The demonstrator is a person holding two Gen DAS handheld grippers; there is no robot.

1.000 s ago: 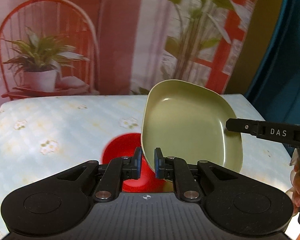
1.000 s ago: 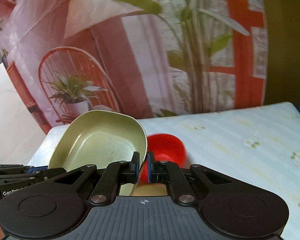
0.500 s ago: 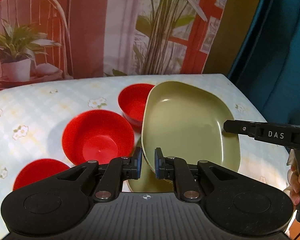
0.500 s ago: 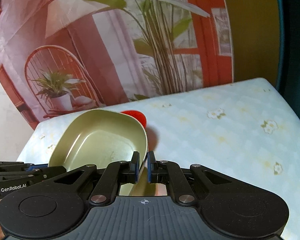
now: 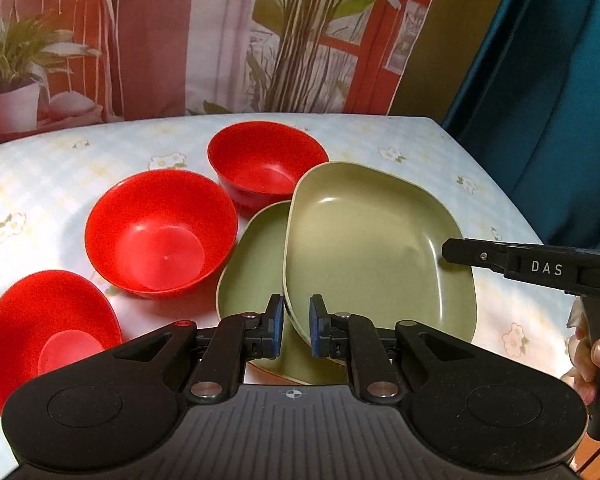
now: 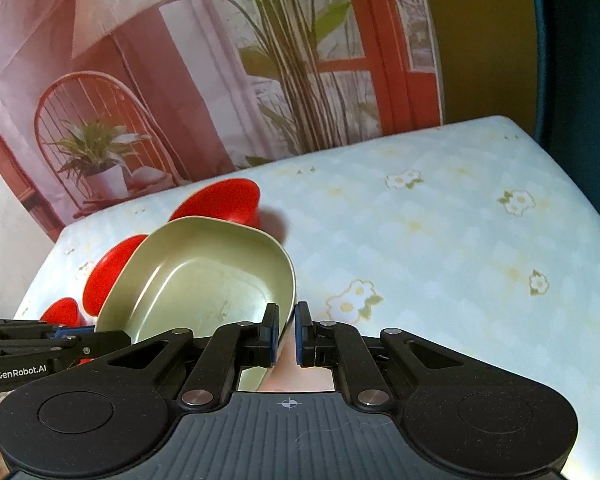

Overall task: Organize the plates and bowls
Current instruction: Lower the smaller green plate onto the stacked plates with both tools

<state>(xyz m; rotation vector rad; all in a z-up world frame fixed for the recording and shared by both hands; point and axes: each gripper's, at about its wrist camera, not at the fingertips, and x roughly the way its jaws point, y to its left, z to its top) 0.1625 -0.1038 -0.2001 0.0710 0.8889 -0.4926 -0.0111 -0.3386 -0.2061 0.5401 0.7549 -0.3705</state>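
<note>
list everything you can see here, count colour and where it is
red bowls: three, red, upright on the table in a loose row left of the green plates; nearest one at the left view's lower left, farthest one behind the plates
held green plate: one, olive green, tilted, gripped at two rims
lower green plate: one, olive green, on the table under the held one
table: one, pale blue cloth with small flowers
backdrop: one, printed with plants, chair and red window frame, behind the table
curtain: one, teal, right of the table
left gripper: one, black, shut on the held plate's near rim
right gripper: one, black, shut on its right rim
hand: one, on the right gripper's handle
</note>
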